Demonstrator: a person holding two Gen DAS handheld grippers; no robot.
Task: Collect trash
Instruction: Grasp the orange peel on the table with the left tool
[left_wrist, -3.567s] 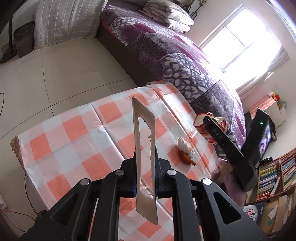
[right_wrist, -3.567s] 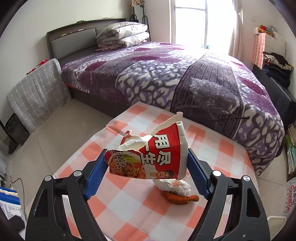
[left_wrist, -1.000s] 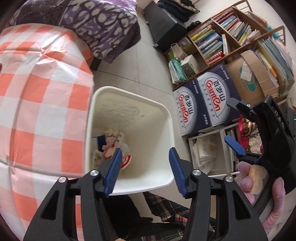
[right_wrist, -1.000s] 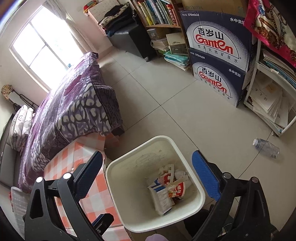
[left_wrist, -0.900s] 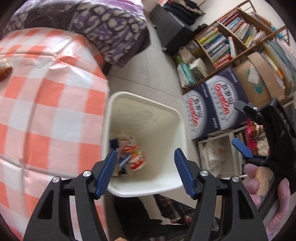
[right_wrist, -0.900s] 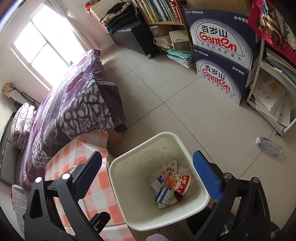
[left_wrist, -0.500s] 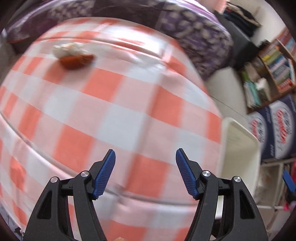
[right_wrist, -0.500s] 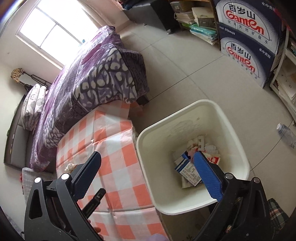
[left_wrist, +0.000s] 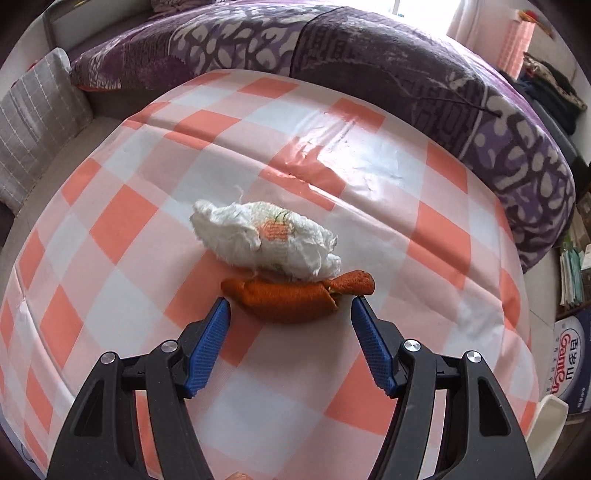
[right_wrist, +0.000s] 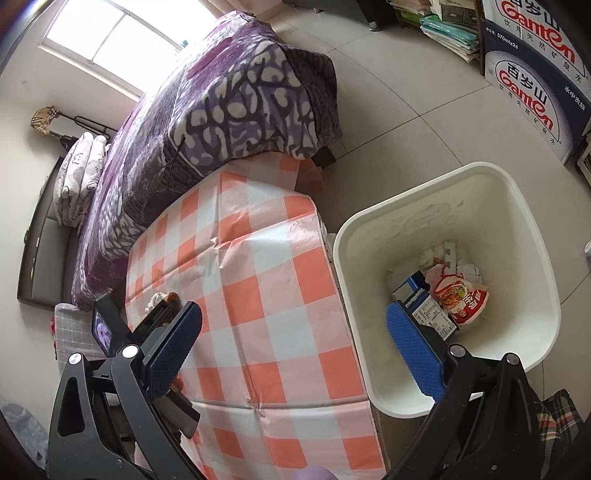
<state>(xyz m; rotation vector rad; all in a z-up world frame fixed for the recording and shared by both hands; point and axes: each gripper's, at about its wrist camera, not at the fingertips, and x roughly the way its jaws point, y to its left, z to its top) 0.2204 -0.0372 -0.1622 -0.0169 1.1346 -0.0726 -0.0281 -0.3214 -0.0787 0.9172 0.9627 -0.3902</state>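
Left gripper (right_wrist: 162, 314) half hides tissue (right_wrist: 155, 297)

Bright daylight from the window (right_wrist: 110, 40); glare on the tablecloth (left_wrist: 369, 162); fisheye edges bend, perhaps slightly soft.

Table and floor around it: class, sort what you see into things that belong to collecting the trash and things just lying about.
Belongs to the job:
- crumpled tissue
- orange peel
- white bin
- left gripper, open

Lying about:
- water cartons
- bed
- grey cushion
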